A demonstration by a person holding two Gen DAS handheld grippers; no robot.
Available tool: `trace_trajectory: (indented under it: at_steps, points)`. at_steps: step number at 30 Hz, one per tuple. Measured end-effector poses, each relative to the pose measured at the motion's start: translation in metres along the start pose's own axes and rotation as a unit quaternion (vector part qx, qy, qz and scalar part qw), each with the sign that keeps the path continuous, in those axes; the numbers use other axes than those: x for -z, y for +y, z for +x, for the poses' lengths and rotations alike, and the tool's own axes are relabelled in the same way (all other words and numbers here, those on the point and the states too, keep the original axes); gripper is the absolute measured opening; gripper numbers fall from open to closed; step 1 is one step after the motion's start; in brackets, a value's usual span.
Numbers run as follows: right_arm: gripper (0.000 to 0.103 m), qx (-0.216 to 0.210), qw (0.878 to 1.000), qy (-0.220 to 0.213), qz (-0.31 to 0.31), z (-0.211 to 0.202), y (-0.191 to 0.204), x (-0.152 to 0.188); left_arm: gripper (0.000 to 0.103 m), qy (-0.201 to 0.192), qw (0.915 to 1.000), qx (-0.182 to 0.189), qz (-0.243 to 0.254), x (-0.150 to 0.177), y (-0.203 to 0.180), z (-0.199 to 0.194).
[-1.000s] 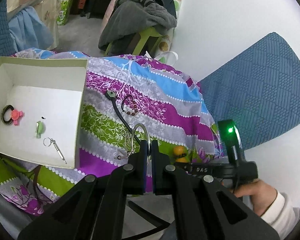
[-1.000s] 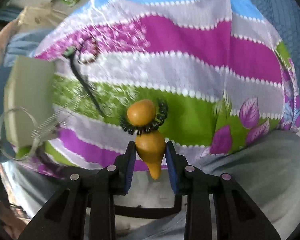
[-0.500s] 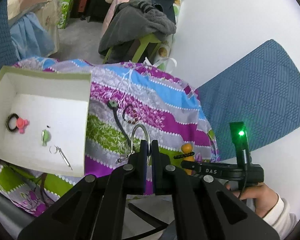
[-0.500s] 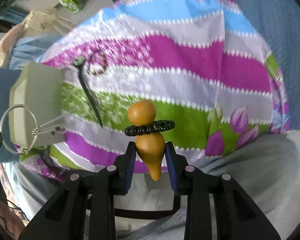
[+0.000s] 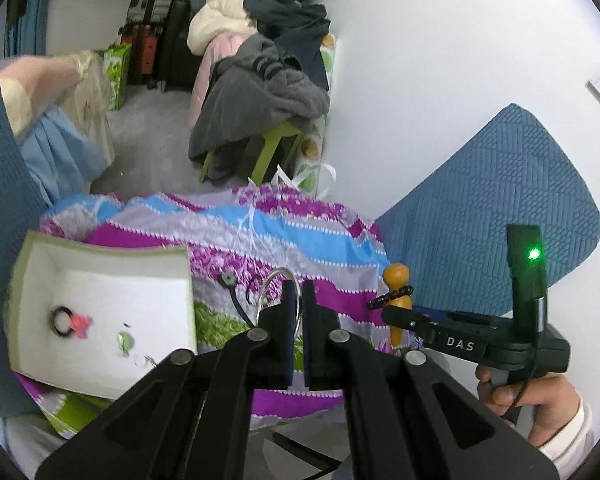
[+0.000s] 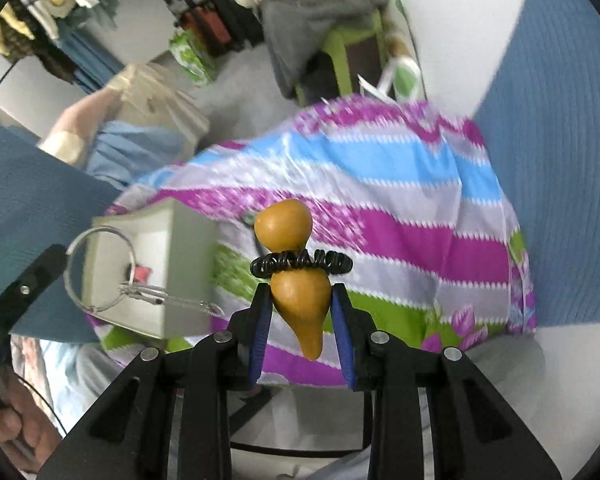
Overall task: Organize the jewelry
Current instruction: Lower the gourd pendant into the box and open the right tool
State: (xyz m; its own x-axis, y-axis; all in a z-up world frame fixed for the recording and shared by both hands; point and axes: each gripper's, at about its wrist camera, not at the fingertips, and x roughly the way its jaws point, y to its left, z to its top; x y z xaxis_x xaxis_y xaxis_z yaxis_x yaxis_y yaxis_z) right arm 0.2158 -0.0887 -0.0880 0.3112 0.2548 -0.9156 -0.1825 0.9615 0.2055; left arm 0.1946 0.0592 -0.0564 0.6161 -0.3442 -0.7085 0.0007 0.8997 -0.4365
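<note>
Closest to me, both grippers have come up off the striped cloth (image 5: 228,232) since a second ago, each carrying its catch with it. The left gripper (image 5: 296,300) has its jaws pressed together on a thin metal ring (image 5: 276,280), whose small chain shows dangling below it from the other side (image 6: 168,300). The ring was low against the cloth a moment back; now it hangs clear in the air.

The right gripper (image 6: 300,304) is clamped at a narrow width around the lower bulb of an orange gourd charm (image 6: 296,284), which has a black coiled hair tie (image 6: 300,262) wrapped round its waist. That too lay on the cloth before and is now lifted well above it.

A little farther out sits the open white box (image 5: 180,280), with a black ring and pink piece (image 5: 70,320) and a small green piece (image 5: 124,340) on its floor. It has not moved on the cloth.

Beyond the grippers, a black cord (image 5: 234,300) and a beaded bracelet (image 5: 254,290), partly hidden by the ring, are left on the cloth.

So two pieces look picked up and ready to go into the box, with at least those two more to follow.
</note>
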Motion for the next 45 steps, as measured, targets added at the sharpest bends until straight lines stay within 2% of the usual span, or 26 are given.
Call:
trace_trajectory:
  at_steps: [8,14,20,26,36,43,44,45]
  points:
    - [0.027,-0.018,0.999,-0.036,-0.036,-0.026,0.057,-0.023,0.0,-0.049,0.9982,-0.02,0.027,-0.034,0.004,-0.051]
    - [0.027,-0.028,0.997,-0.037,-0.068,-0.02,0.101,-0.026,0.0,-0.059,0.9971,-0.04,0.029,-0.033,0.025,-0.068]
    - [0.027,-0.049,0.994,-0.012,-0.098,0.016,0.145,-0.014,0.0,-0.049,0.9961,-0.073,0.003,-0.014,0.07,-0.072]
    - [0.027,-0.063,0.99,0.02,-0.121,0.071,0.181,0.007,0.0,-0.023,0.9941,-0.104,-0.022,0.017,0.113,-0.064]
    - [0.028,-0.04,0.986,0.084,-0.141,0.152,0.193,0.041,0.0,0.009,0.9916,-0.113,-0.063,0.053,0.154,-0.047]
    - [0.028,-0.042,0.985,0.088,-0.142,0.156,0.192,0.044,0.0,0.014,0.9907,-0.111,-0.078,0.059,0.159,-0.043]
    - [0.029,-0.045,0.985,0.084,-0.145,0.152,0.194,0.043,0.0,0.014,0.9907,-0.111,-0.078,0.058,0.159,-0.043]
    - [0.034,-0.047,0.985,0.082,-0.147,0.148,0.195,0.041,0.0,0.015,0.9908,-0.111,-0.076,0.058,0.157,-0.043]
